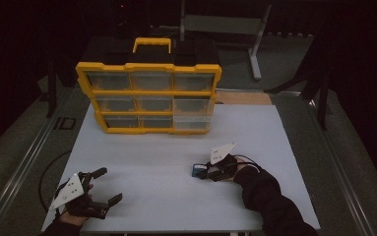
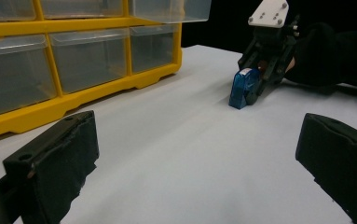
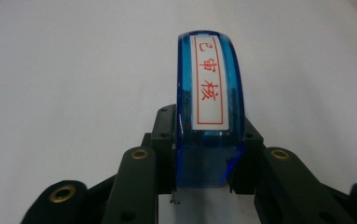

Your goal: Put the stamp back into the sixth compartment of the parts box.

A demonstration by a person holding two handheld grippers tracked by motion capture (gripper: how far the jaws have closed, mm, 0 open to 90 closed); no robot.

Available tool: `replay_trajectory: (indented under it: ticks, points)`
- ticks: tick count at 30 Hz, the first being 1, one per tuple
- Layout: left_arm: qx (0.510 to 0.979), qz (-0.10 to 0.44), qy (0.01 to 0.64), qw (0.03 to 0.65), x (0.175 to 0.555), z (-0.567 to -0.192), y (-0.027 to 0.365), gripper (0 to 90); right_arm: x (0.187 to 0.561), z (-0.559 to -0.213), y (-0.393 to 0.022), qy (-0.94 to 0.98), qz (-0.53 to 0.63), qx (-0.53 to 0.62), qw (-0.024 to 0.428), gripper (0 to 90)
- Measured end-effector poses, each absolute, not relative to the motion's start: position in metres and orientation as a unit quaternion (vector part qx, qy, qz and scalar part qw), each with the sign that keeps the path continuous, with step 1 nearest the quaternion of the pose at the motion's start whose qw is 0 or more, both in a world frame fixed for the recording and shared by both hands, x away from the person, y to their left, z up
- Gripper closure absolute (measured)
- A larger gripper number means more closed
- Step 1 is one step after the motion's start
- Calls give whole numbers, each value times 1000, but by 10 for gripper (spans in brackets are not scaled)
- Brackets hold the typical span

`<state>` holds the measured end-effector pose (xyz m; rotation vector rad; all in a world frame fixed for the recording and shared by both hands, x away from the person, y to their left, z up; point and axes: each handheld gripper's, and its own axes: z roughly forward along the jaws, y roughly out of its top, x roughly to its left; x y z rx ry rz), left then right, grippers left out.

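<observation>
The right claw is clamping a small blue stamp, its jaws pressing both flanks of the translucent body; the red-lettered label is facing up, ahead of the fingertips. The stamp is resting on the white table, directly between the jaws. The left claw is hanging wide open and holding nothing, well apart to that side. The yellow drawer organiser is standing far ahead of both. Judgement: grip is looking centred; lifting straight up before travelling should be preventing slippage or tilting.
</observation>
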<state>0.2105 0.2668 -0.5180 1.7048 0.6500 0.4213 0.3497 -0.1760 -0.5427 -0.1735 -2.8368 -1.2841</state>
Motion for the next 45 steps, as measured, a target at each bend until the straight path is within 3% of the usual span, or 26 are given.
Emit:
replay_trajectory:
  ticks: [20, 45]
  points:
    - [733, 176, 278, 595, 210, -518, 266, 5, 347, -502, -184, -909, -413, -55, 28, 695]
    - [733, 176, 281, 594, 211, -518, 266, 4, 344, -442, -193, -907, -418, -46, 6, 695]
